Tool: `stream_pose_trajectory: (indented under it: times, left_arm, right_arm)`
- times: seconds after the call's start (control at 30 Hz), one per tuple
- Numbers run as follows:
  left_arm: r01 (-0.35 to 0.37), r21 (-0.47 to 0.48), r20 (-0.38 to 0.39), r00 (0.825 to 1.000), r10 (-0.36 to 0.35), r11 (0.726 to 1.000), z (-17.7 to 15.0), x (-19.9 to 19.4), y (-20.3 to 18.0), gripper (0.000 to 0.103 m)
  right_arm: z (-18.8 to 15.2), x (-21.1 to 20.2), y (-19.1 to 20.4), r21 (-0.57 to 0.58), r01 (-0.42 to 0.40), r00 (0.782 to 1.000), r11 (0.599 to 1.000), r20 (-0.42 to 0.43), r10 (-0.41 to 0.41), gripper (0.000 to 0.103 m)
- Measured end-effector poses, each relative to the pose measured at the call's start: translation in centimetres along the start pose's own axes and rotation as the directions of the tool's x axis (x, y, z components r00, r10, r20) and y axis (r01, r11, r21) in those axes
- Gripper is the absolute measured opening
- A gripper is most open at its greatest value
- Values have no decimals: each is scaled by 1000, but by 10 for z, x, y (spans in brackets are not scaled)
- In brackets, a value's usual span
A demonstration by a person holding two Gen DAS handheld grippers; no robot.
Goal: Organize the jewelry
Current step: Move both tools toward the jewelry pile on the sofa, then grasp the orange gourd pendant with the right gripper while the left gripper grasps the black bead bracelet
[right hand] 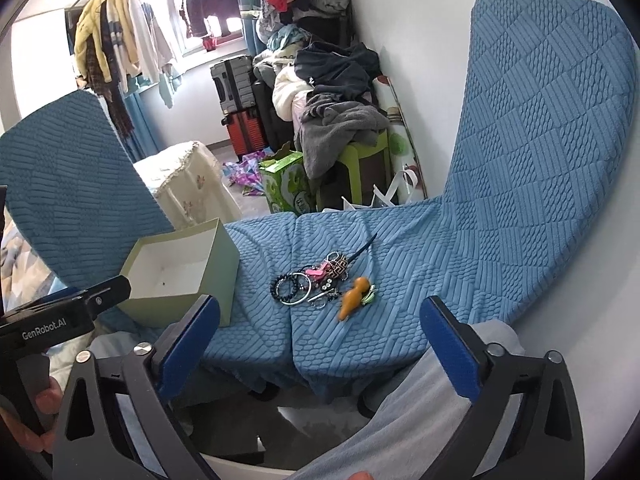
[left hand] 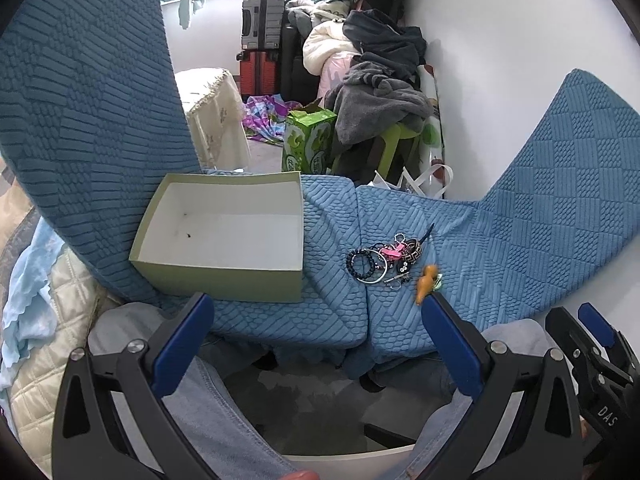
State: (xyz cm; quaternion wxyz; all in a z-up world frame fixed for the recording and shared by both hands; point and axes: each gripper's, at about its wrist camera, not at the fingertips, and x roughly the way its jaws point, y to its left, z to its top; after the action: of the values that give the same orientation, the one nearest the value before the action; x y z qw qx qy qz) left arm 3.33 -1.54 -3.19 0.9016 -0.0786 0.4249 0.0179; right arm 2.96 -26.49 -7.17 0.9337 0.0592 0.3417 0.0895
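A small heap of jewelry (left hand: 382,260) (right hand: 312,282) lies on the blue textured seat (left hand: 320,304) (right hand: 400,288): bead bracelets, a metal bangle, a patterned band, pink pieces. An orange gourd-shaped pendant (left hand: 425,283) (right hand: 352,298) lies at the heap's near right. Left of the heap stands a pale green box (left hand: 224,236) (right hand: 180,272) with a bare white inside. My left gripper (left hand: 318,320) hangs open in front of the seat edge, holding nothing. My right gripper (right hand: 320,322) is open as well, short of the heap, with nothing between its blue pads.
Blue cushioned backs (left hand: 80,120) (right hand: 540,140) rise at the left and right. The person's knees in grey trousers (right hand: 420,408) sit below the grippers. Behind the seat are a green carton (left hand: 308,140), a stool piled with clothes (right hand: 340,120), suitcases and a white wall.
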Motion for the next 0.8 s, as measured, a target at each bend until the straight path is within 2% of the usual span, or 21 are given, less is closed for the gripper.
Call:
stream_pose_trajectory:
  times: [0.1, 0.27, 0.5, 0.63, 0.67, 0.73, 0.8]
  left_arm:
    - [3, 9, -11, 1000, -3, 1000, 3, 7, -6, 103]
    - [11, 26, -35, 999, -10, 1000, 6, 21, -14, 103]
    - [20, 40, -81, 997, -17, 999, 12, 48, -25, 103]
    - [34, 47, -91, 995, -29, 998, 16, 70, -30, 103]
    - [34, 47, -92, 995, -29, 998, 18, 78, -32, 102]
    - [35, 40, -96, 995, -31, 999, 19, 95, -35, 93]
    - [44, 40, -111, 993, -39, 998, 18, 114, -40, 88]
  right_arm:
    - [1, 8, -6, 31, -9, 999, 999, -34, 10, 88]
    - [3, 19, -14, 30, -26, 999, 999, -28, 27, 75]
    - [6, 39, -22, 42, -23, 998, 999, -57, 25, 66]
    - [9, 61, -32, 53, -11, 997, 999, -79, 15, 55]
    - [9, 68, -35, 56, -7, 997, 998, -82, 11, 51]
    - [8, 83, -40, 62, -3, 995, 998, -97, 9, 46]
    - [5, 101, -47, 71, -9, 994, 997, -111, 17, 44]
